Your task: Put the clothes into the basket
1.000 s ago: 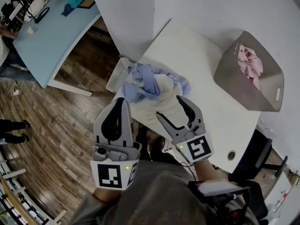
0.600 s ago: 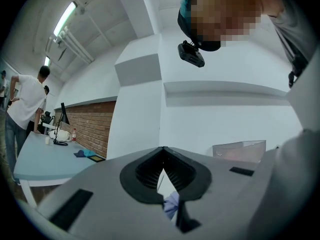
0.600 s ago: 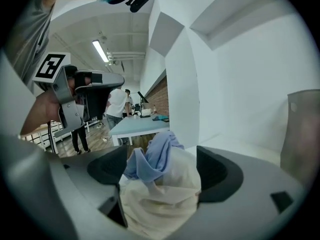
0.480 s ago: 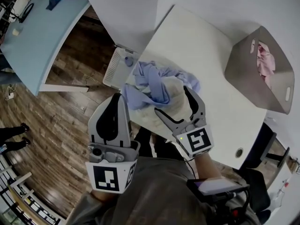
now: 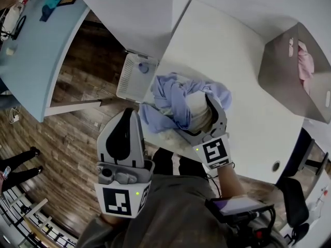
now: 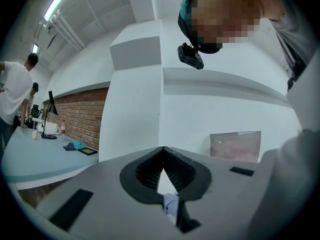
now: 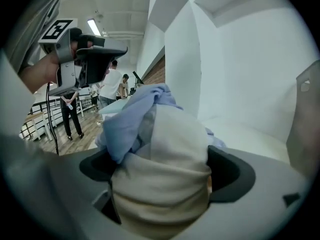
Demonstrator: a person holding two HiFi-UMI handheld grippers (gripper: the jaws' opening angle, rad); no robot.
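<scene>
Barely visible: pink garment (image 5: 305, 66) inside basket (image 5: 282, 79)

light: bright, even, ceiling tubes (image 6: 58, 3) | shadows: soft | edges: fisheye-warped, dark-vignetted | focus: near foreground blurred

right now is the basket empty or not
Not empty: a pink garment shows inside the grey basket.

The left gripper (image 6: 163, 153) had its jaws closed, tips touching, nothing gripped. Blue cloth (image 6: 171, 202) showed through the gap below; the grey basket (image 6: 235, 145) stood beyond, right.
</scene>
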